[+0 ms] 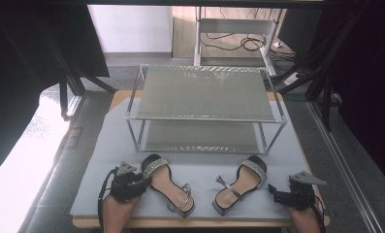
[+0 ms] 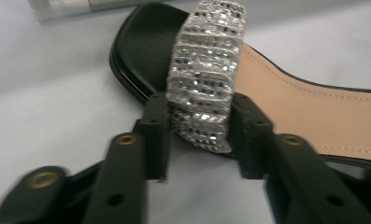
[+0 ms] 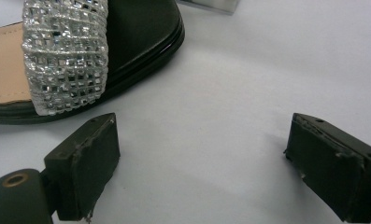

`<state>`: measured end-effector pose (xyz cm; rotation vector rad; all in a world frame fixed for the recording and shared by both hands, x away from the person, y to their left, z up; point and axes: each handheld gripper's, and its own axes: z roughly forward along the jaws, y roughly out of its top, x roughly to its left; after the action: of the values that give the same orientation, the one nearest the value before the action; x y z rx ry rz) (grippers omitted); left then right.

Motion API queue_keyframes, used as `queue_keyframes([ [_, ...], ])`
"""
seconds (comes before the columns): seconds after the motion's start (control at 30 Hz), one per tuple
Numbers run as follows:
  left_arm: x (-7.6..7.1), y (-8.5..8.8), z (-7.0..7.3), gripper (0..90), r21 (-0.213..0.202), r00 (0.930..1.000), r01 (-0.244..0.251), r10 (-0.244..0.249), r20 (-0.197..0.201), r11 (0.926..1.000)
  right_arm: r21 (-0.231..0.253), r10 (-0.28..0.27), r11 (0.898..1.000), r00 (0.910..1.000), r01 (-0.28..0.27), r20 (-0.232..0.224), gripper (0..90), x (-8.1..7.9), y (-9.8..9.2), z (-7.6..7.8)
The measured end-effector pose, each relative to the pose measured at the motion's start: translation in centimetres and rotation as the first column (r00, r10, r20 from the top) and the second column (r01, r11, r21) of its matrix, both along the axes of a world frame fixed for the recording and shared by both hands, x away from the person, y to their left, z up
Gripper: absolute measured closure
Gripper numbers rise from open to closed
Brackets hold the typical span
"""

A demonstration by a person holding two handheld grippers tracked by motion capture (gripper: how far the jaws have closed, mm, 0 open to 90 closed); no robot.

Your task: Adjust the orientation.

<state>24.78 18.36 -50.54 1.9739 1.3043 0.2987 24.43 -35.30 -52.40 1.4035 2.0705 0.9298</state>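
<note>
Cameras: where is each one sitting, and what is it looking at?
High view: above the table's near edge, looking forward and down at the rack, both sandals and both forearms.
Left gripper view: on the left claw, looking along its jaws, which press on the left sandal by its sparkly strap.
Right gripper view: on the right claw, jaws wide apart over the mat, the right sandal just ahead.
Shared: each sandal shows in the high view too.

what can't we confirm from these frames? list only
- Left sandal, high view: the left gripper covers the strap end it reaches; the grip is too small to judge there.
- Sparkly strap, left gripper view: it sits between the jaws, but contact with the pads is hidden behind the strap's edges.
- Right sandal, right gripper view: heel and ankle strap are cut off by the left edge.
- Rack, high view: the top shelf hides most of the lower one.
</note>
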Motion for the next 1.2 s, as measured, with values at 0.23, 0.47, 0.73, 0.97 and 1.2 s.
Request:
queue_keyframes([
  [0.23,0.6,0.3,0.1,65.4,-0.002,0.9981,0.06,-0.06,-0.016,0.9982,0.0,0.0,1.0,1.0,0.0,0.0,9.6,0.0,0.0,0.0],
  [0.47,1.2,0.1,0.2,66.2,0.002,0.9952,0.096,-0.096,-0.019,0.9954,0.0,-0.001,1.0,1.0,0.001,0.0,9.5,0.0,0.0,0.0],
  [0.73,3.2,-2.2,0.4,66.3,0.02,0.986,0.166,-0.165,-0.025,0.986,-0.001,-0.002,1.0,1.0,0.002,0.001,9.6,0.0,0.0,0.0],
  [0.97,4.7,-4.6,0.6,66.1,0.047,0.9766,0.214,-0.212,-0.033,0.9757,-0.001,-0.002,1.0,1.0,0.002,0.001,9.6,0.0,0.0,0.0],
  [1.2,4.8,-5.5,0.2,62.0,0.026,0.9887,0.15,-0.15,-0.009,0.9883,0.0,-0.003,1.0,1.0,0.003,0.001,9.6,0.0,0.0,0.0],
])
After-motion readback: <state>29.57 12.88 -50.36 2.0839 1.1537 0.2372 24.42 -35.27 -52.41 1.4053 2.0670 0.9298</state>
